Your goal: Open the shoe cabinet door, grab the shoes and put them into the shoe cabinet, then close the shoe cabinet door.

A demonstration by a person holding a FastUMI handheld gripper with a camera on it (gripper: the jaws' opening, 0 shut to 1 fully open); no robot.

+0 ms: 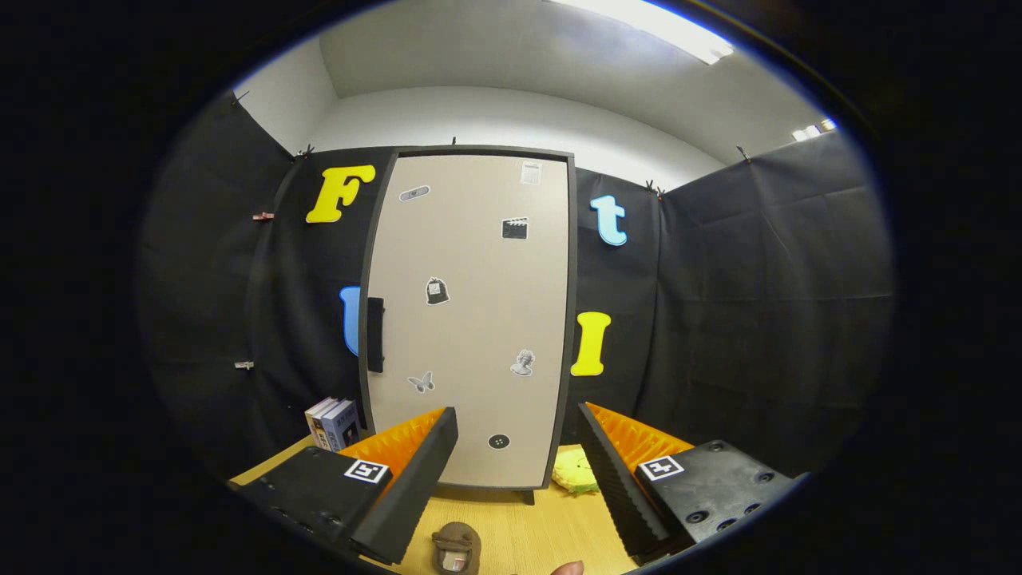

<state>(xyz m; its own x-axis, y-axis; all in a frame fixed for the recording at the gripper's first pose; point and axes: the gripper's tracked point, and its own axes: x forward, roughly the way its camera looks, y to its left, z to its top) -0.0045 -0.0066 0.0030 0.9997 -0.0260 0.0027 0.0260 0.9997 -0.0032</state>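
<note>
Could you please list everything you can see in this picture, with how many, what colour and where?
cabinet: one, beige door shut, dark frame, standing on the table beyond the tongs
handle: one, black, on the door's left edge
stickers: several, grey and black, scattered over the door
books: a few, upright, left of the cabinet
yellow thing: one, right of the cabinet's foot
shoe: one, brown, on the table between the fingers
table: one, light wood
fingertip: one, near the shoe
tongs: one pair, open, holding nothing
</note>
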